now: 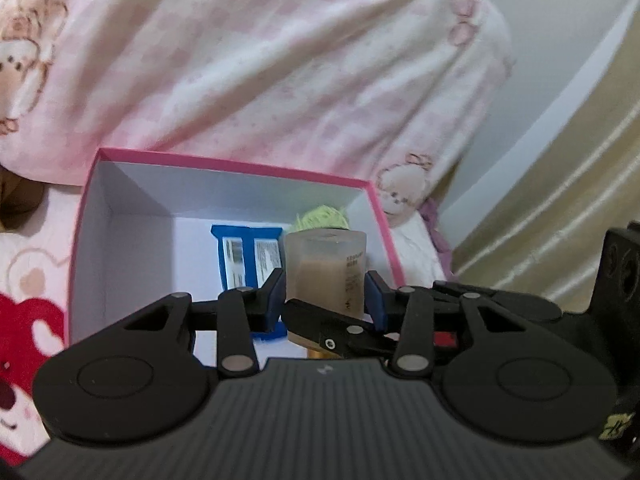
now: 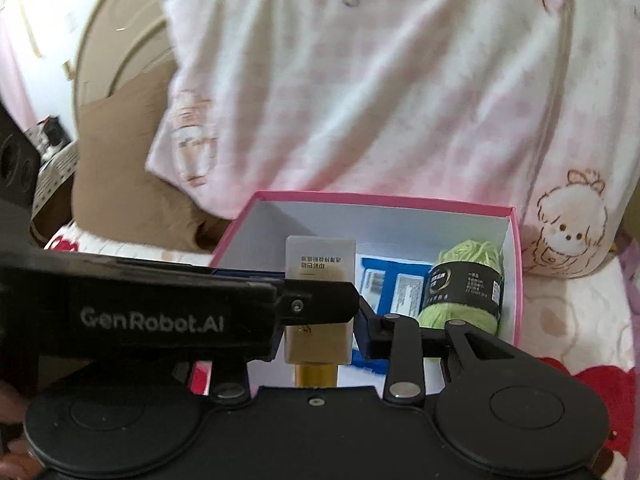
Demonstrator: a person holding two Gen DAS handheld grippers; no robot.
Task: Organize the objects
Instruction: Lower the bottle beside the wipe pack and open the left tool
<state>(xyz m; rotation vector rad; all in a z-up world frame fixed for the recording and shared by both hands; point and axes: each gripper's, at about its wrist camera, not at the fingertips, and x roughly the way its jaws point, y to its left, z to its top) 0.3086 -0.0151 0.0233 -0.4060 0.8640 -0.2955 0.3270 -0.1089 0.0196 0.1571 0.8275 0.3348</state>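
A frosted beige cosmetic bottle (image 1: 326, 268) with a gold cap is held upside down over the open pink box (image 1: 240, 166). My left gripper (image 1: 326, 300) is shut on the bottle, blue pads on both sides. In the right wrist view the bottle (image 2: 320, 256) sits between my right gripper's (image 2: 320, 320) pads too; the left gripper's body crosses in front. Inside the box (image 2: 384, 200) lie a blue packet (image 2: 394, 284) and a green yarn ball (image 2: 468, 280); both also show in the left wrist view, the packet (image 1: 248, 256) and the yarn (image 1: 322, 218).
The box sits on a white bedspread with red bear prints (image 1: 28, 320). A pink patterned quilt (image 1: 260, 60) is bunched right behind the box. A brown pillow (image 2: 120, 168) lies to the left, with a beige headboard (image 1: 560, 200) beyond.
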